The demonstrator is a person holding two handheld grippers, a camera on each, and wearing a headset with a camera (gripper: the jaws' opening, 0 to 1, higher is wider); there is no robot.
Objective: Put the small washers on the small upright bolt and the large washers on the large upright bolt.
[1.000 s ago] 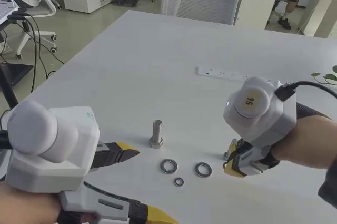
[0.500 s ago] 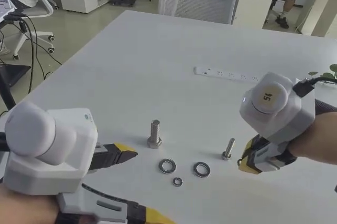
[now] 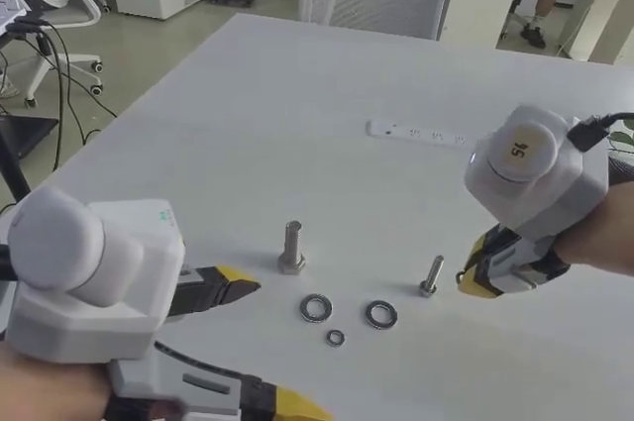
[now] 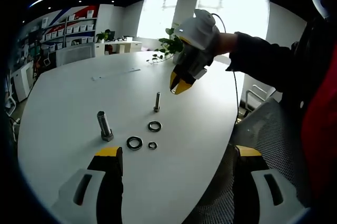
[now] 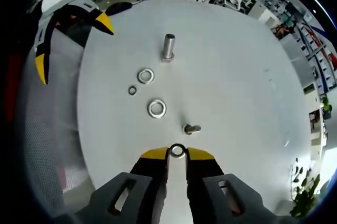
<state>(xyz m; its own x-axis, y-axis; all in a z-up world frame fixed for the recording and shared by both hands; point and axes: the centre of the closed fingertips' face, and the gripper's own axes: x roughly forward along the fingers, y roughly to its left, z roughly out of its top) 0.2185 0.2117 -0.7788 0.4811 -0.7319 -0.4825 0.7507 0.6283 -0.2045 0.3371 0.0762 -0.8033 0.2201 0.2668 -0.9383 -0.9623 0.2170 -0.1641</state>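
Observation:
The large bolt and the small bolt stand upright on the white table. Two large washers and one small washer lie flat in front of them. My right gripper hovers just right of the small bolt. In the right gripper view it is shut on another small washer, above and short of the small bolt. My left gripper is open and holds nothing; it stays left of the large bolt.
A white power strip lies further back on the table. A white mesh chair stands at the far edge, with cables and office chairs on the floor to the left. A potted plant sits at the table's right end.
My right gripper has moved right and slightly up, uncovering the small bolt it hid before. The left gripper, bolts and loose washers have kept their places.

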